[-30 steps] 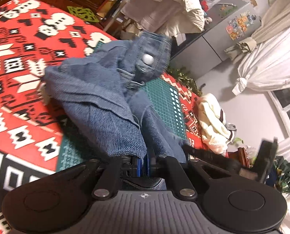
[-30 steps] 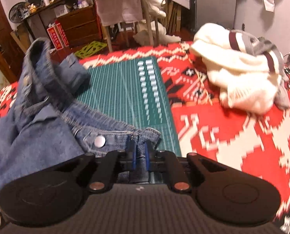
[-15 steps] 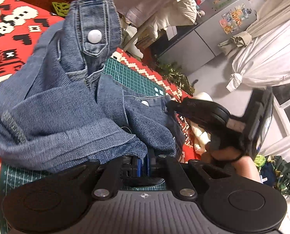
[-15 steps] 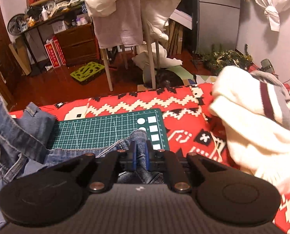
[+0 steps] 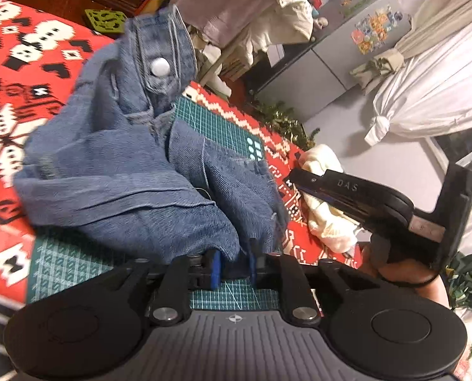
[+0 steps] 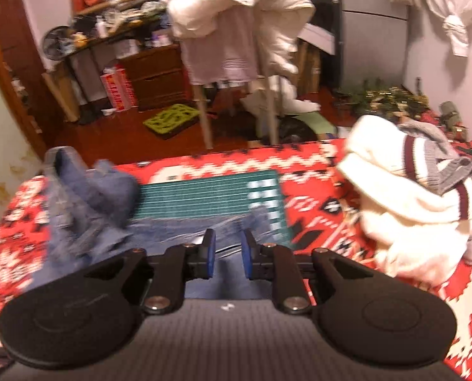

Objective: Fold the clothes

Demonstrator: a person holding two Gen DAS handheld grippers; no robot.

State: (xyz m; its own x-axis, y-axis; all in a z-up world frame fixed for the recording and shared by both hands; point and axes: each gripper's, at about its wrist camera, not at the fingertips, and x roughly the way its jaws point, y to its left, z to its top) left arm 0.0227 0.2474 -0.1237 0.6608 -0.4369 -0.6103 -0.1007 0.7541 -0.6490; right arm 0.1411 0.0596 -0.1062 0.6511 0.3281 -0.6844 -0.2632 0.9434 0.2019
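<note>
A pair of blue denim jeans [image 5: 124, 165] lies bunched on the green cutting mat [image 5: 223, 127], with its waistband and silver button standing up at the back. My left gripper [image 5: 233, 266] is open at the near edge of the heap, and a fold of denim still lies between its blue pads [image 5: 215, 270]. My right gripper [image 6: 228, 254] is open just above the jeans [image 6: 93, 209], with nothing pinched. From the left wrist view the right gripper [image 5: 299, 176] shows side-on at the right edge of the denim, held by a hand [image 5: 394, 270].
A red patterned blanket [image 6: 331, 209] covers the surface under the mat [image 6: 204, 197]. A cream sweater [image 6: 410, 209] with striped trim lies crumpled on the right. Beyond the far edge stand a clothes-draped chair [image 6: 236, 47], a grey fridge [image 5: 340, 60] and wooden drawers.
Both grippers were shut on the denim and have opened. The jeans have dropped onto the mat. The right gripper has pulled back a little from the cloth edge.
</note>
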